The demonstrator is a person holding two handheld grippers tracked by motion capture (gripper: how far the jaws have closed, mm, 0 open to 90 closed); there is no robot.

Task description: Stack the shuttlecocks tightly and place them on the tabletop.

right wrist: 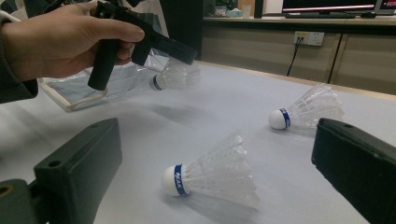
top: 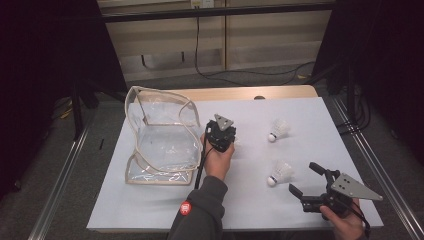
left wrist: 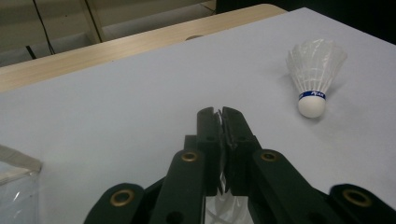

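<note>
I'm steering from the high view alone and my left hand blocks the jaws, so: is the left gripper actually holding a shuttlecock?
Observer: Yes. In the right gripper view the left gripper is shut on the held shuttlecock, lifted clear of the table.
Operator: Which part is pinched?
Observer: The feathers. The left gripper view shows white feather between the closed jaws, and the cork hangs free in the right gripper view.
Operator: And my right gripper?
Observer: The right gripper is open, its jaws standing either side of the near shuttlecock, which lies on its side, cork pointing left in that view.
Operator: Any printing on them?
Observer: The far shuttlecock has a blue band with white letters above its cork.
</note>
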